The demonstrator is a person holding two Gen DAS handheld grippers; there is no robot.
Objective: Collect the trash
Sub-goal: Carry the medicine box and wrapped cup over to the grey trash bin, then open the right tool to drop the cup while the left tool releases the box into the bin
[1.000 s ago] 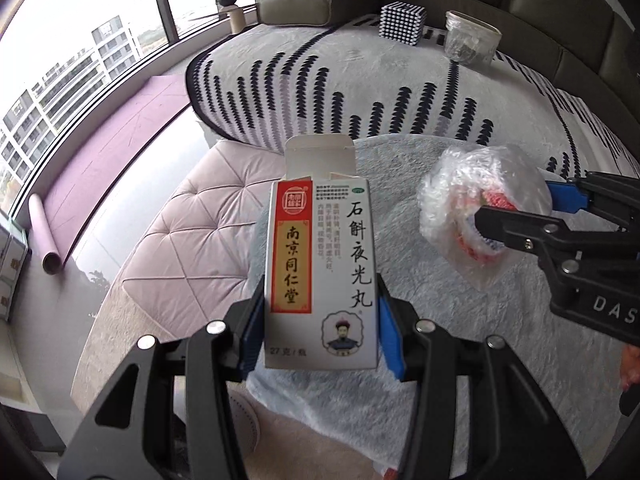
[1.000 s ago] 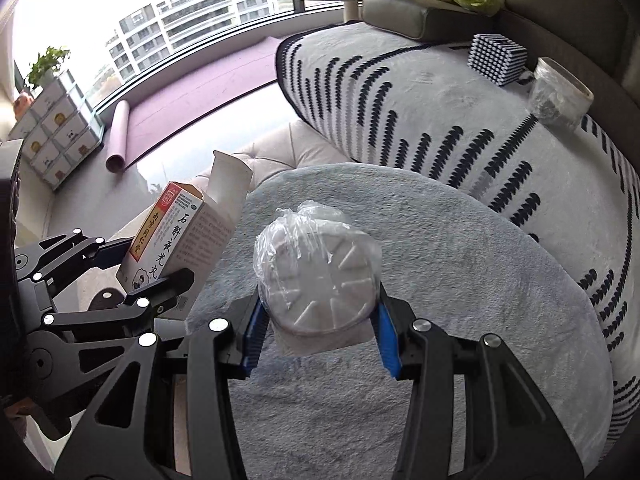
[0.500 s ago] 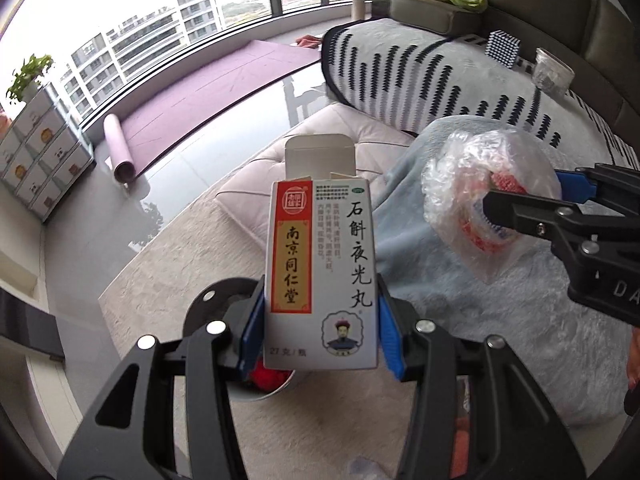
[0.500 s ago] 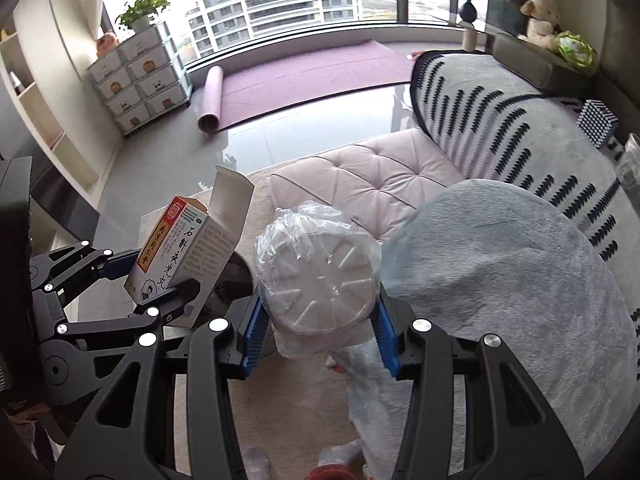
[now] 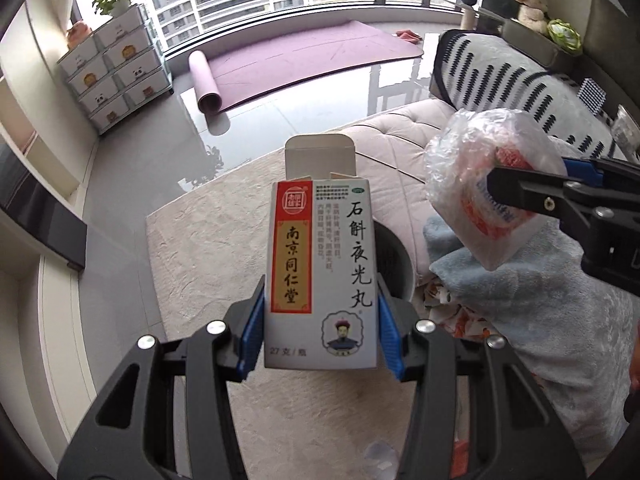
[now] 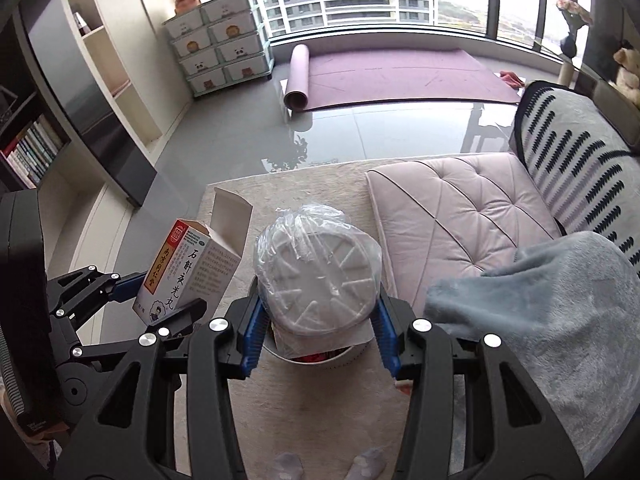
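Holding steady grips on both sides: left gripper (image 5: 320, 332) has its blue pads clamped about half-open on the sides of an upright white medicine carton (image 5: 322, 276), top flap open; inside not visible. Right gripper (image 6: 318, 330) is pinched at similar width on a white foam cup wrapped in a clear plastic bag (image 6: 318, 276), ribbed round base facing the camera; red and blue print shows through the plastic in the left view.

Both items hang over a white round trash bin (image 6: 320, 356) on a beige rug (image 6: 320, 412); something red lies in the bin, the rest is blocked by the cup.

Pink tufted cushion (image 6: 460, 216) sits beside the bin, a light blue fleece blanket (image 6: 540, 328) at right. Glossy grey floor, half-rolled purple mat (image 6: 384, 76) by the windows, drawer unit (image 6: 218, 48) in the corner.

Bin mostly hidden in the left view behind the carton. Two pale shapes at the right view's bottom edge, cut off, can't identify.
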